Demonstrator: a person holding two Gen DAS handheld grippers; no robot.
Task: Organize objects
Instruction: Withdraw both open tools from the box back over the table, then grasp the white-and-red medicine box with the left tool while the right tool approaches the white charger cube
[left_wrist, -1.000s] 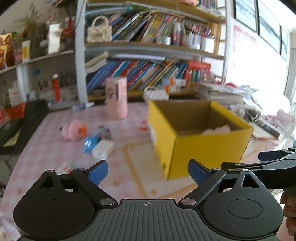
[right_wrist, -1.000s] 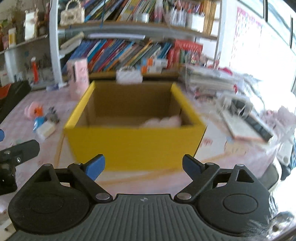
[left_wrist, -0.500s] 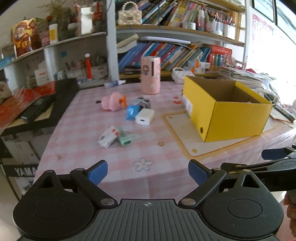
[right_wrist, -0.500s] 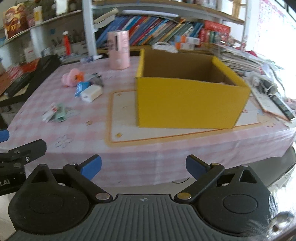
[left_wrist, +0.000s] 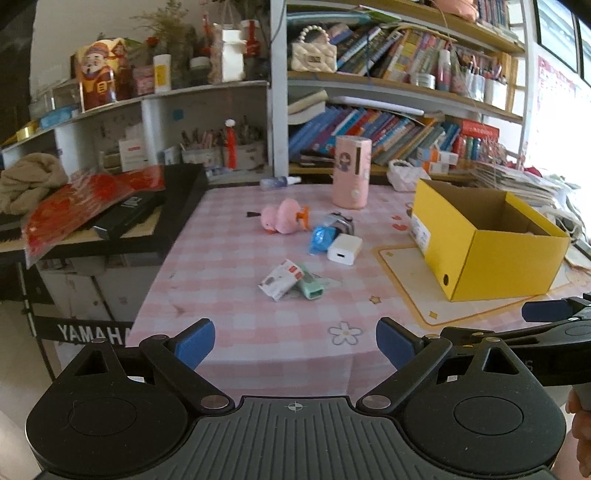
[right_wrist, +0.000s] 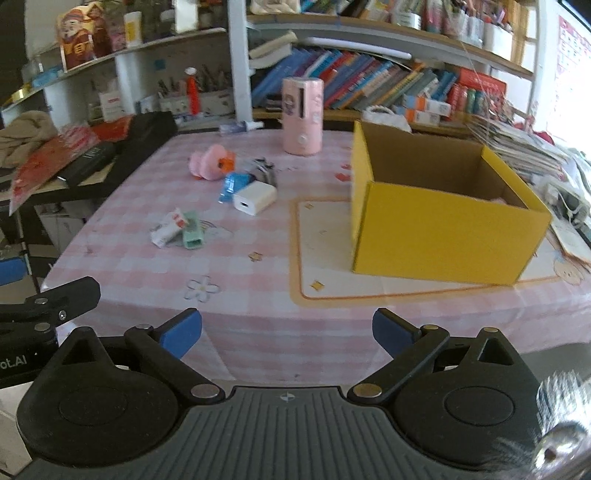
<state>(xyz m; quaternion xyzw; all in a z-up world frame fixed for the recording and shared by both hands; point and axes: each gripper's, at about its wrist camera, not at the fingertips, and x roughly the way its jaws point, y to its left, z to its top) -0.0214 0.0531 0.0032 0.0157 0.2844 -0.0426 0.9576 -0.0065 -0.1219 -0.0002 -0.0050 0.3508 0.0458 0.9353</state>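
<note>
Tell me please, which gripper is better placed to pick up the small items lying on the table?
Probably the left. The left gripper is open, empty and faces the white charger and mint clip almost straight ahead. The right gripper, also open, sits nearer the yellow box, with those items off to its left.

1. L gripper (left_wrist: 294, 341): jaws spread wide, nothing between the blue pads (left_wrist: 195, 341), held level.
2. R gripper (right_wrist: 287, 330): jaws also wide apart, empty, level.
3. The two sit side by side, each seen at the edge of the other's view.
</note>
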